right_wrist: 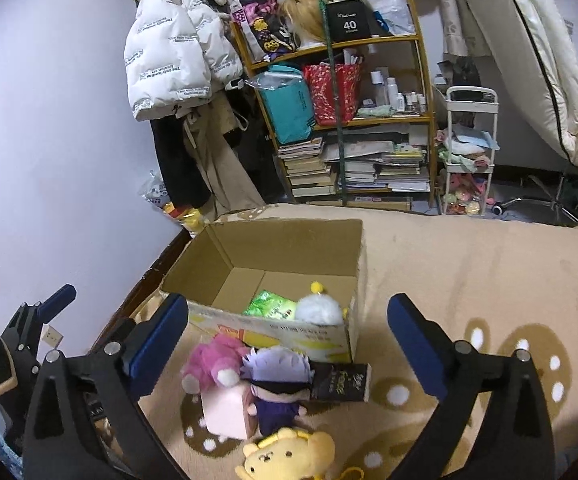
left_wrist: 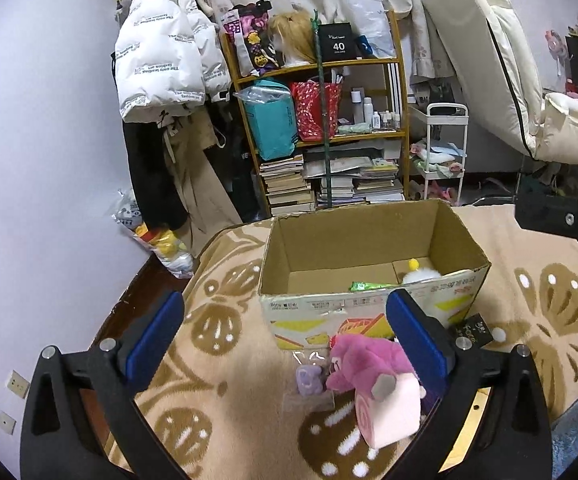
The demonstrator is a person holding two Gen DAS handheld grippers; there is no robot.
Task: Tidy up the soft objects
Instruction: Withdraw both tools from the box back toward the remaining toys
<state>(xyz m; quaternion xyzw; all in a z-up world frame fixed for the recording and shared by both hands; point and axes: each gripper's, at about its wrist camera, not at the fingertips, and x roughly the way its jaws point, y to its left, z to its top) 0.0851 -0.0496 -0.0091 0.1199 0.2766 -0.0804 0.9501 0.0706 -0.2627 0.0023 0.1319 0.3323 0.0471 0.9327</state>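
Observation:
An open cardboard box (left_wrist: 373, 308) (right_wrist: 289, 332) stands on a tan patterned blanket. Inside it lie a green packet (right_wrist: 269, 304) and a white fluffy toy (right_wrist: 319, 308). In front of the box lie a pink plush bear (left_wrist: 363, 360) (right_wrist: 213, 360), a pink roll-shaped cushion (left_wrist: 391, 412) (right_wrist: 229, 412), a purple-haired doll (right_wrist: 279, 384), a yellow bear plush (right_wrist: 289, 456) and a small purple toy (left_wrist: 309, 378). My left gripper (left_wrist: 285, 340) is open, above the pink plush. My right gripper (right_wrist: 289, 344) is open, above the toy pile.
A black card packet (right_wrist: 341, 382) (left_wrist: 471, 330) lies beside the box. A shelf (left_wrist: 321, 128) with books and bags, a hanging white jacket (left_wrist: 161, 52) and a white cart (left_wrist: 445, 152) stand behind the bed. The other gripper shows at the edges (left_wrist: 561, 220) (right_wrist: 29, 328).

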